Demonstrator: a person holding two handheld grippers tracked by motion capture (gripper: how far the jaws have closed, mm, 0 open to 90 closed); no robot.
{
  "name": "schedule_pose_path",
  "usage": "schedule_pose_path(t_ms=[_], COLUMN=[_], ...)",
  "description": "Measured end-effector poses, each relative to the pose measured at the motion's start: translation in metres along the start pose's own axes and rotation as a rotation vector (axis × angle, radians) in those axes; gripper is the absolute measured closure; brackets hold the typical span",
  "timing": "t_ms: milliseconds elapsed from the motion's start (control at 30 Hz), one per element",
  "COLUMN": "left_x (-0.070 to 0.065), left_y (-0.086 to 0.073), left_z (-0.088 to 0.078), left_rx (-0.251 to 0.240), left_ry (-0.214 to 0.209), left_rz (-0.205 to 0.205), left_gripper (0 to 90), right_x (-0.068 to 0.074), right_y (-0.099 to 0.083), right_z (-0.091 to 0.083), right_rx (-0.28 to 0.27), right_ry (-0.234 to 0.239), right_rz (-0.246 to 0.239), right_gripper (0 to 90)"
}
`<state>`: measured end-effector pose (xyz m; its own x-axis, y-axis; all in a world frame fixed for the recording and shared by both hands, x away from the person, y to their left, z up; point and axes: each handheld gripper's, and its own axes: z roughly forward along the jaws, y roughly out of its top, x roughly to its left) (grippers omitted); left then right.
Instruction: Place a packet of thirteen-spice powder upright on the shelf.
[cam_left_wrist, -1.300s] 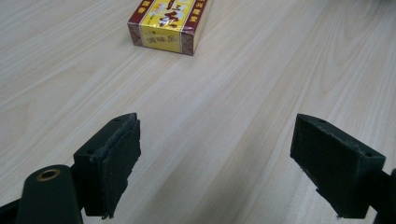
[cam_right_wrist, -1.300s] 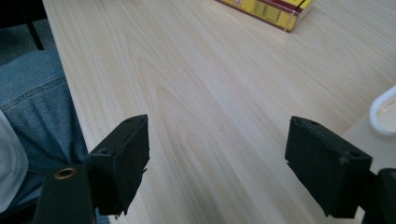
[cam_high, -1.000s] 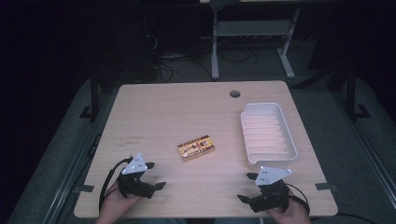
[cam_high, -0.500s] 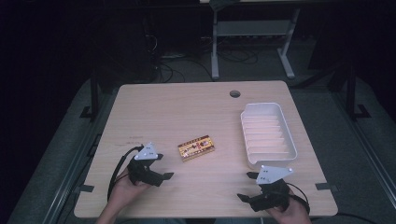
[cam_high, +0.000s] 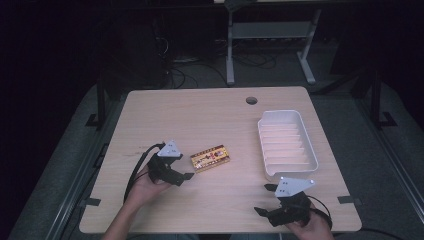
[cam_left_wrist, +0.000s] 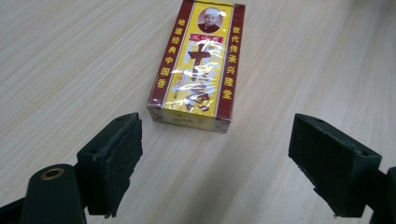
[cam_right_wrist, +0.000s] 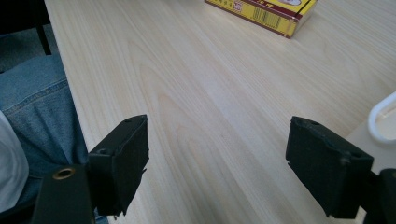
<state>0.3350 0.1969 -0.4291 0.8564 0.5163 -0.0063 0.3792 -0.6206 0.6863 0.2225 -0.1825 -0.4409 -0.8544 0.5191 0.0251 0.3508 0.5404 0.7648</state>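
Observation:
A small yellow and dark-red box (cam_high: 210, 157) (cam_left_wrist: 197, 65) with printed characters lies flat near the middle of the wooden table (cam_high: 210, 115). My left gripper (cam_high: 181, 171) (cam_left_wrist: 229, 168) is open just short of the box's near end, with the box ahead of the jaws and none of it between them. My right gripper (cam_high: 264, 200) (cam_right_wrist: 233, 168) is open near the table's front right edge, over bare wood. One corner of the box (cam_right_wrist: 266, 11) appears at the top of the right gripper view.
A white ribbed tray (cam_high: 287, 144) stands at the right side of the table; its rim (cam_right_wrist: 385, 116) is close to my right gripper. A cable hole (cam_high: 251, 100) sits at the back. A person's jeans-clad leg (cam_right_wrist: 37, 107) lies past the table's front edge.
My left gripper has moved forward and to the right, from the front left of the table up to the box. The right gripper has hardly moved.

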Motion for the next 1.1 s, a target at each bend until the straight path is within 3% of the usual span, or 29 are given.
schedule_pose_path(t_ms=[300, 367, 467, 900, 1100], left_x=[0.01, 0.012, 0.015, 0.013, 0.013], left_y=[0.016, 0.018, 0.021, 0.028, 0.028], left_z=[0.018, 0.022, 0.031, 0.056, 0.06], left_rx=[0.044, 0.03, 0.06, 0.107, 0.118], left_ry=[0.002, 0.003, -0.006, -0.014, -0.023], left_rz=[0.019, 0.014, 0.013, 0.048, 0.061], left_gripper=[16.8, 16.8, 16.8, 17.0, 24.4], right_x=[0.001, 0.001, 0.001, 0.001, 0.0], right_y=[0.001, 0.002, 0.001, 0.002, 0.002], right_z=[0.001, 0.001, 0.0, 0.0, -0.001], right_rx=[0.003, 0.002, -0.001, -0.002, -0.004], right_ry=[0.007, 0.007, 0.009, 0.014, 0.013], right_rz=[-0.008, -0.009, -0.009, -0.013, -0.008], right_gripper=[20.4, 20.4, 20.4, 20.5, 20.7])
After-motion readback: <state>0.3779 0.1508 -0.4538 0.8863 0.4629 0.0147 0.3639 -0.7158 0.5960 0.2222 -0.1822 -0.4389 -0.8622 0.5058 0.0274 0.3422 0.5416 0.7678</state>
